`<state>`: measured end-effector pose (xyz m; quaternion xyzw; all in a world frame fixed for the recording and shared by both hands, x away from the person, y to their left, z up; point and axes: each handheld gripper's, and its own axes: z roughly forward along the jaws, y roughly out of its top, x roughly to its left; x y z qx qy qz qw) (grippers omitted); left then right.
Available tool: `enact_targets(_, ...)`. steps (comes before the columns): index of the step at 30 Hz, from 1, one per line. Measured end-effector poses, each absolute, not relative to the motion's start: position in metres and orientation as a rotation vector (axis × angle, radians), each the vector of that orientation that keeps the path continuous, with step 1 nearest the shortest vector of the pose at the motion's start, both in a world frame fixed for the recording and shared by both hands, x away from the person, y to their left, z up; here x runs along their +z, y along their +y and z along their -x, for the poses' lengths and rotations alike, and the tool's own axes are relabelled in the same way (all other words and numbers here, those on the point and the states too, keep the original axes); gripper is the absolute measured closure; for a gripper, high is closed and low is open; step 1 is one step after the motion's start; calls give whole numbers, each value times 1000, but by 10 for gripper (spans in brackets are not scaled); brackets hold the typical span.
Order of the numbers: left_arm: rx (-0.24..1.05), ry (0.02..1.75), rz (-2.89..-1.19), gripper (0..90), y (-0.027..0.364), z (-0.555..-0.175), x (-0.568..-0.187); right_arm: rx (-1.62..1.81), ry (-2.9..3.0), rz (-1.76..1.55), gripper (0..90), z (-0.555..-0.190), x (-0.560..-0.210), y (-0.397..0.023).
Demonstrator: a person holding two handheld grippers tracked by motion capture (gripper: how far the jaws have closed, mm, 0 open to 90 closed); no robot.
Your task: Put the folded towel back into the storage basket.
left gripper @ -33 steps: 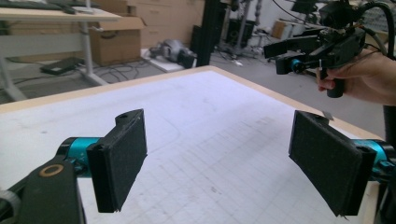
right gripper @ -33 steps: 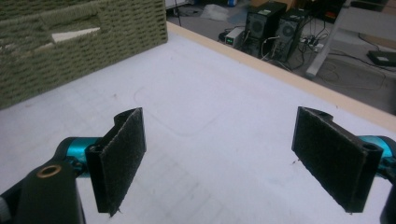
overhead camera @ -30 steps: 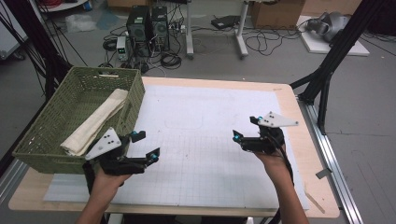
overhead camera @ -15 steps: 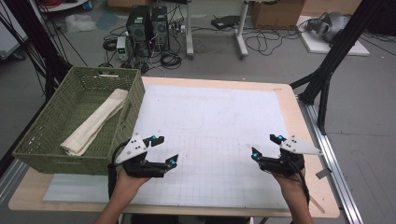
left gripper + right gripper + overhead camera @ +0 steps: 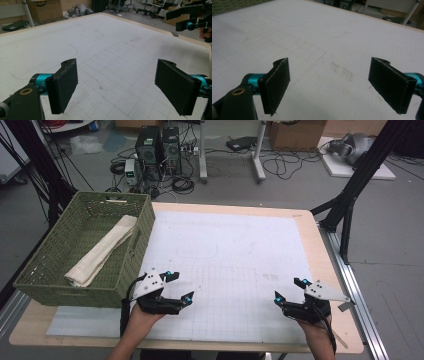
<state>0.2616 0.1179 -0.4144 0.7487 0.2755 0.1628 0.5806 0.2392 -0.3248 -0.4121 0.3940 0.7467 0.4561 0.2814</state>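
A folded cream cloth (image 5: 102, 251) lies lengthwise inside the green woven basket (image 5: 131, 261), running from about 7 o'clock to 1 o'clock within it. The basket sits on the table's (image 5: 320, 245) left edge, at roughly 9 o'clock from the table's middle, with its right wall along the left border of the white gridded mat (image 5: 225, 265) that covers most of the tabletop.

Just beside the basket's near right corner, at about 7 o'clock on the mat, the left gripper (image 5: 179, 287) is held low over the mat in the person's left hand (image 5: 145, 316). Its jaws are spread wide with nothing between them; in the left gripper view the left gripper (image 5: 125, 87) frames bare grid lines, and the other gripper (image 5: 192, 17) shows at 1 o'clock in that view, well apart.

At about 5 o'clock on the mat, near the table's right edge, the right gripper (image 5: 290, 290) is held in the person's right hand (image 5: 314, 330), a grey three-cornered plate on its top. Its jaws are likewise spread and hold nothing; in the right gripper view the right gripper (image 5: 337, 82) looks over the mat, with a faint dark smudge (image 5: 342, 70) on the mat between the pads.

Beyond the table at 12 o'clock, computer towers (image 5: 159, 147) and loose cables (image 5: 280, 167) sit on the floor.
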Motion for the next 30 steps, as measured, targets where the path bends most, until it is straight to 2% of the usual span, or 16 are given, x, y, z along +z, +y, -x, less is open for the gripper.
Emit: enact_targets(30,389,674,-1751,190,123,-263,-421,1209,1960,-1066,162,-237,-413,-327)
